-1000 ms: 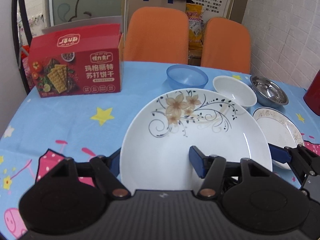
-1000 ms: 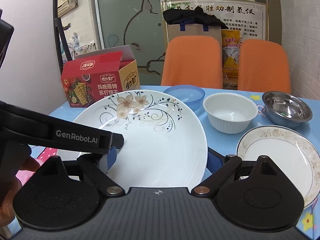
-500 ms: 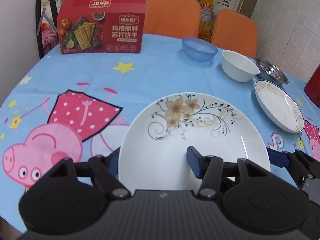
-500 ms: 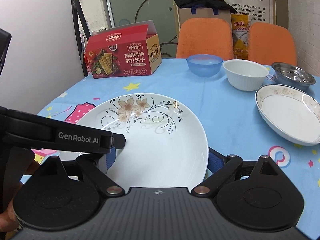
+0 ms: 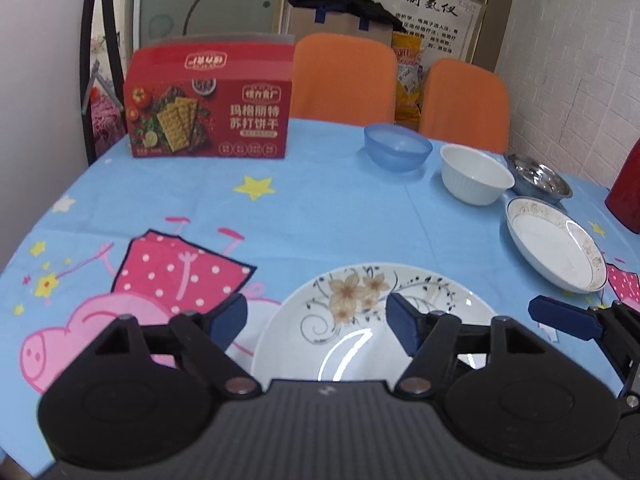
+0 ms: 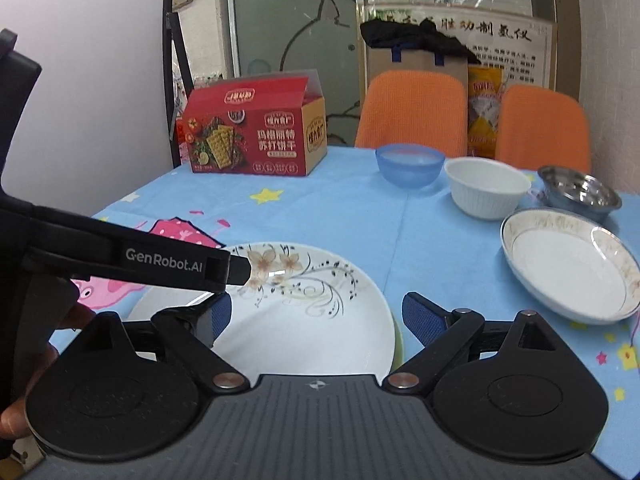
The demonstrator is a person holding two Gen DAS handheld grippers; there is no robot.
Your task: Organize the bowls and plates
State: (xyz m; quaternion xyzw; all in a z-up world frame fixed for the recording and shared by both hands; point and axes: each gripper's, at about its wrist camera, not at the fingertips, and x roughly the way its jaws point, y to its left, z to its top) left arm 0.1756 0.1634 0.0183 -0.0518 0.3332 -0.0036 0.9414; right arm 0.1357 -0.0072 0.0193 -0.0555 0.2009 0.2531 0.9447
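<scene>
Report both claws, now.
Left claw: open, jaws just opened wider; rim of flowered plate between them, ungripped.
Right claw: open, straddling the plate's rim, not gripping.

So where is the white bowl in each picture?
Left wrist view: the white bowl sits right of centre at the back, between the blue bowl and the steel bowl.
Right wrist view: the white bowl is upper right, between the same two bowls.
Shared landmark: the red cracker box, far left.

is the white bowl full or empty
Empty. The white bowl stands upright beside the blue bowl, and its visible inside is bare white, with nothing showing in it.
</scene>
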